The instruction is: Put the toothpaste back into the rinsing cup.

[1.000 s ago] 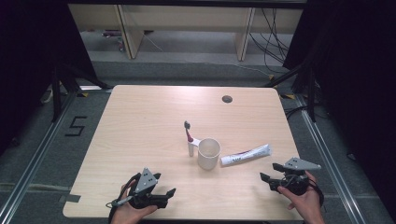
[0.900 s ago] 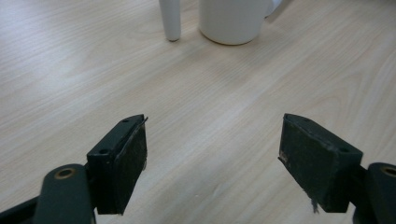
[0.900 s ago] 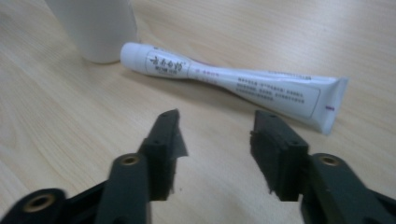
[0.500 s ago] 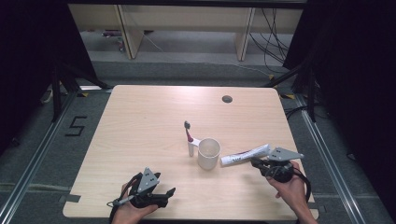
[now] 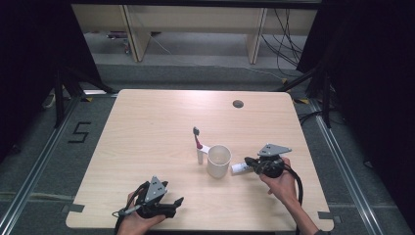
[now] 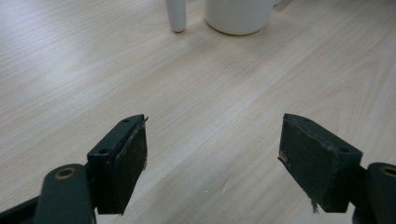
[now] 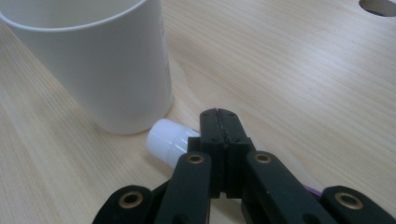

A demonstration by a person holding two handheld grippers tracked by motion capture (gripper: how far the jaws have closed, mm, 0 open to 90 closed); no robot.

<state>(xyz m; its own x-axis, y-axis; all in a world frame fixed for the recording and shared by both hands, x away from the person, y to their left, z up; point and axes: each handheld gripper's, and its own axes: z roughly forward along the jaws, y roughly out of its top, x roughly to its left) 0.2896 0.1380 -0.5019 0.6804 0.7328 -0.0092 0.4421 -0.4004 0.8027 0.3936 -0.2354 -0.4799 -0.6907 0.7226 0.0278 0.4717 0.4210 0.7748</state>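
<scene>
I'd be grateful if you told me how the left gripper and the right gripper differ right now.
The left gripper has its jaws wide apart with nothing between them; the right gripper has its jaws pressed shut. The left gripper sits near the table's front edge, away from the things; the right gripper lies over the white tube beside the cup. Both are hand-held, with black jaws.

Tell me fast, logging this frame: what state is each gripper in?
Left gripper: open, nothing between its jaws.
Right gripper: jaws shut together above the toothpaste tube, not gripping it.

high view: above, facing forward-down, far | gripper views: low, close, likely level | shared: white cup [image 5: 219, 160] [image 6: 239, 16] [image 7: 95, 65]
</scene>
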